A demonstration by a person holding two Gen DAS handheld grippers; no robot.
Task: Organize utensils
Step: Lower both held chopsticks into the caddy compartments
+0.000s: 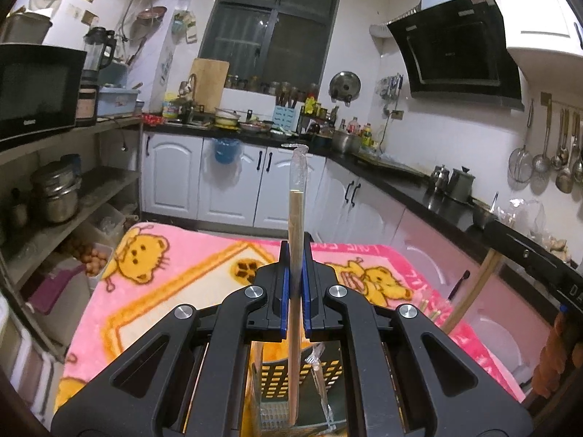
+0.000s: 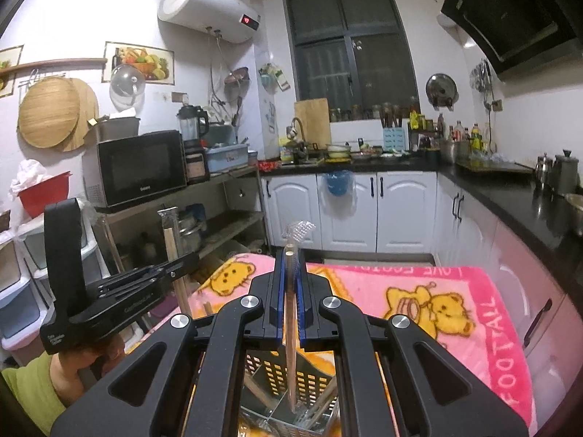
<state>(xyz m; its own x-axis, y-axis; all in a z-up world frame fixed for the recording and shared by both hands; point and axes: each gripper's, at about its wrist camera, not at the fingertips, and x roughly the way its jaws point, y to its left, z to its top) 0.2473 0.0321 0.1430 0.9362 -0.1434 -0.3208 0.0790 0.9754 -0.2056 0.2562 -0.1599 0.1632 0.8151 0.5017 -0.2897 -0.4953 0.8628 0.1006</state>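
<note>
My left gripper (image 1: 296, 273) is shut on a pair of wooden chopsticks in a clear plastic sleeve (image 1: 296, 225), held upright with the lower end inside a black perforated utensil basket (image 1: 277, 375). My right gripper (image 2: 290, 284) is shut on another sleeved pair of wooden chopsticks (image 2: 290, 313), upright, its lower end in the same basket (image 2: 280, 375). The left gripper also shows in the right wrist view (image 2: 120, 284), with its chopsticks (image 2: 171, 255). Other chopsticks lie in the basket (image 2: 320, 408).
The basket stands on a table under a pink cartoon blanket (image 1: 175, 291) (image 2: 455, 302). White cabinets and a black counter (image 1: 419, 189) run behind and right. A shelf with a microwave (image 2: 142, 167) stands left. The right gripper's body (image 1: 535, 255) is at the right edge.
</note>
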